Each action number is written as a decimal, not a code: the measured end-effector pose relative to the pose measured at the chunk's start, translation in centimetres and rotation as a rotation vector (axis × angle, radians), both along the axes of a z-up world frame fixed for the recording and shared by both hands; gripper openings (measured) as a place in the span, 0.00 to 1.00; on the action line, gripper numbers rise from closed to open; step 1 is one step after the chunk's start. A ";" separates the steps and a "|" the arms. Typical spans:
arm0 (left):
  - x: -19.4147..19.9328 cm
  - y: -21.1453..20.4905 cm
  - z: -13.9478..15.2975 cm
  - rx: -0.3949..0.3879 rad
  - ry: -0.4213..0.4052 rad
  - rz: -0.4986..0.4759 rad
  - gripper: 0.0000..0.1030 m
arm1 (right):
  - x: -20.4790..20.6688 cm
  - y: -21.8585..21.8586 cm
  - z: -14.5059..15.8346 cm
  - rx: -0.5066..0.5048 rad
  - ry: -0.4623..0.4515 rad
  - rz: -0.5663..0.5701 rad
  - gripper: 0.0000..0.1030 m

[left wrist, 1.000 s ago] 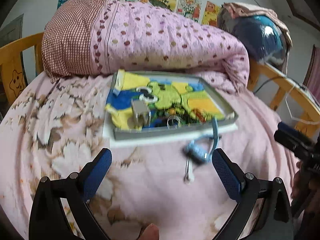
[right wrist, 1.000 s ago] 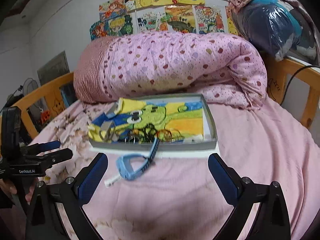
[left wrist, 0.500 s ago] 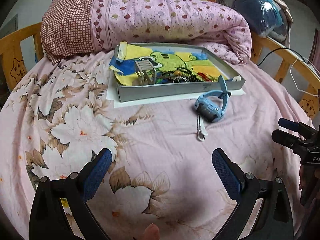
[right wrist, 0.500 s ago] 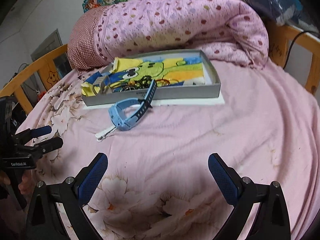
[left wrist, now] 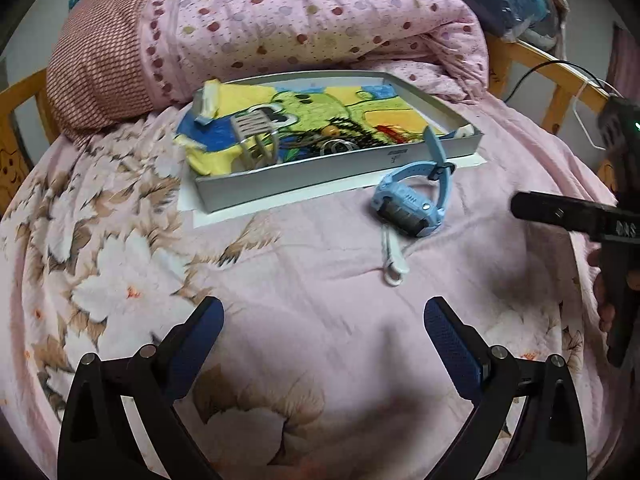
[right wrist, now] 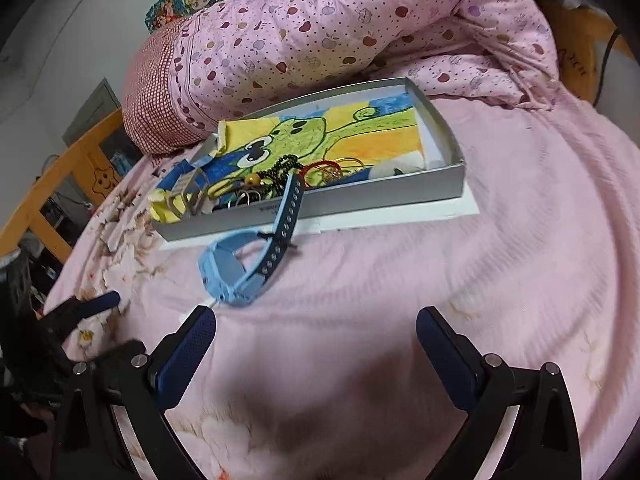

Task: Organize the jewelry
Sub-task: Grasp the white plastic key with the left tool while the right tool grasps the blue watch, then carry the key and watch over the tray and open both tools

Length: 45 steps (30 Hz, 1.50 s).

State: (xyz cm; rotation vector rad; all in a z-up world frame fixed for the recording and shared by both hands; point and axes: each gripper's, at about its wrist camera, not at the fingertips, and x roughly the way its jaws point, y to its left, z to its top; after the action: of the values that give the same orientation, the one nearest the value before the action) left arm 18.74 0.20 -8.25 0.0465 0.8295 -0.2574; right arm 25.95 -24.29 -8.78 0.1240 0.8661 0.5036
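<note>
Nearest the lens, the left gripper (left wrist: 320, 344) hangs with its blue pads spread wide and nothing between them, low over the floral bedspread (left wrist: 120, 248); the right gripper (right wrist: 314, 344) is likewise splayed and empty. Just beyond, at about one o'clock from the left gripper, a light-blue child's smartwatch (left wrist: 414, 202) lies on the cover, its strap tip leaning against the front wall of the grey tray (left wrist: 320, 178). Inside the tray, on a crayon frog drawing (right wrist: 320, 136), sit tangled bead strings and rings (right wrist: 280, 176) and a small metal stand (left wrist: 256, 136). Behind, at twelve o'clock, a rolled pink quilt (left wrist: 300, 20) closes the scene. A clean pickup likely means closing across the watch body, not the loose strap, then lifting clear of the tray wall.
</note>
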 end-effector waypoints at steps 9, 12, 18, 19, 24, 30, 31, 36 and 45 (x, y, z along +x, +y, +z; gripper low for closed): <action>1.8 -2.7 -0.2 0.006 -0.010 -0.140 0.60 | 4.0 2.6 -0.7 0.075 0.103 0.087 0.67; 2.8 -3.2 -0.9 -0.002 0.021 -0.165 0.42 | 5.1 3.4 -1.5 0.071 0.146 0.094 0.52; 4.4 -3.7 -2.0 0.008 0.084 -0.181 0.17 | 6.2 4.3 -2.1 0.065 0.172 0.100 0.16; 4.4 -3.6 -2.0 0.005 0.089 -0.179 0.13 | 6.3 4.3 -2.0 0.069 0.171 0.098 0.15; 4.6 -2.8 -1.6 -0.019 0.108 -0.164 0.12 | 5.7 4.0 -1.1 0.070 0.129 0.095 0.04; 3.4 -2.2 -0.1 -0.026 0.063 -0.134 0.11 | 4.5 2.8 1.6 0.072 0.048 0.087 0.04; 3.2 -2.1 0.4 -0.031 0.050 -0.127 0.11 | 4.5 2.5 2.1 0.077 0.036 0.082 0.04; 4.1 -2.0 3.1 -0.051 -0.015 -0.089 0.11 | 5.5 1.4 4.5 0.091 -0.018 0.041 0.04; 9.7 -2.0 5.8 -0.060 -0.068 -0.011 0.11 | 9.3 1.5 6.7 0.048 -0.070 -0.021 0.04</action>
State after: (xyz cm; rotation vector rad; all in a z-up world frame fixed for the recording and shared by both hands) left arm 28.43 -1.78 -2.50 0.0034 0.7538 -0.2892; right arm 35.25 -22.76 -2.09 0.1587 0.7834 0.5062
